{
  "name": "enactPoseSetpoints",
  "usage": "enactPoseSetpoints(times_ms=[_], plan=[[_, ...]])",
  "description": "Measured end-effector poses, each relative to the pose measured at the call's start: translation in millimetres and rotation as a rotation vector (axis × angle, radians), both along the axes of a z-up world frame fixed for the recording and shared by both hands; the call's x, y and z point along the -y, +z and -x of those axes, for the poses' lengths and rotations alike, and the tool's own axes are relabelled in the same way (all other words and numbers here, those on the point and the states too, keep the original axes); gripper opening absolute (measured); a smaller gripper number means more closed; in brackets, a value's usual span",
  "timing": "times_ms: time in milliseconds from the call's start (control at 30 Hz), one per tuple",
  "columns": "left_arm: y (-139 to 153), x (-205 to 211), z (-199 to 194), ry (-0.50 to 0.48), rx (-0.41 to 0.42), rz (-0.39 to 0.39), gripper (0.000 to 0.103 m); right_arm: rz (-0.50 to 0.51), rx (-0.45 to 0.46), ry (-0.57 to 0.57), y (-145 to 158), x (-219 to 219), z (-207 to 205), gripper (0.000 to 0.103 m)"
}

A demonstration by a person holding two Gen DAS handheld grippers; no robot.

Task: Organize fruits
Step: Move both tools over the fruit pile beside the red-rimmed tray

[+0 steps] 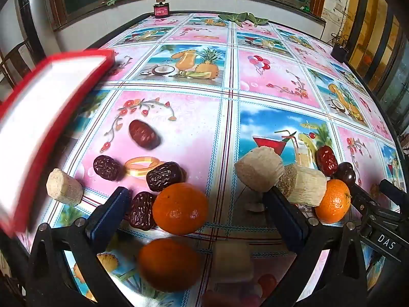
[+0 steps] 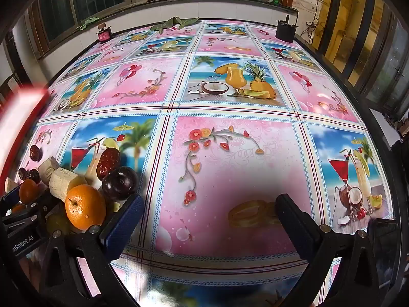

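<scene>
My left gripper is open low over the table, its jaws on either side of an orange. Several wrinkled red dates lie just left and beyond it. Pale sugarcane pieces sit by the right finger, another at far left. A second orange, a date and a dark plum lie right. My right gripper is open and empty over bare tablecloth; the orange, plum and sugarcane are at its left.
A red-rimmed white tray shows blurred at the left, tilted above the table; it also shows in the right wrist view. The glossy tablecloth covers the table. A red box, green leaves and a dark pot stand at the far edge.
</scene>
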State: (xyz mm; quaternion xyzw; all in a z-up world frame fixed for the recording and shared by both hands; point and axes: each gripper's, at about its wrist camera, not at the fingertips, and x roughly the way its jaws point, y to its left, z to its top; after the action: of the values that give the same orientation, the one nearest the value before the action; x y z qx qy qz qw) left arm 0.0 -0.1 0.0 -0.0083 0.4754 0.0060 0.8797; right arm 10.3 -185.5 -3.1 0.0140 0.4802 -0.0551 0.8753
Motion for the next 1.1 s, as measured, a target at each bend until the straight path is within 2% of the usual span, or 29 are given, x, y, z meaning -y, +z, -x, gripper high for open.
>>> enactPoseSetpoints(times_ms=[967,1100], plan=[[-0.2,0.0,0.0,0.000,-0.001,0.002,0.103,-0.001,-0.001,0.000,-0.4,0.0,0.2,0.103],[1.5,-5.2,1.0,-0.064,-0.021,0.026,0.103,0.005,-0.003,-0.014,-0.8,-2.3,-0.5,0.103]])
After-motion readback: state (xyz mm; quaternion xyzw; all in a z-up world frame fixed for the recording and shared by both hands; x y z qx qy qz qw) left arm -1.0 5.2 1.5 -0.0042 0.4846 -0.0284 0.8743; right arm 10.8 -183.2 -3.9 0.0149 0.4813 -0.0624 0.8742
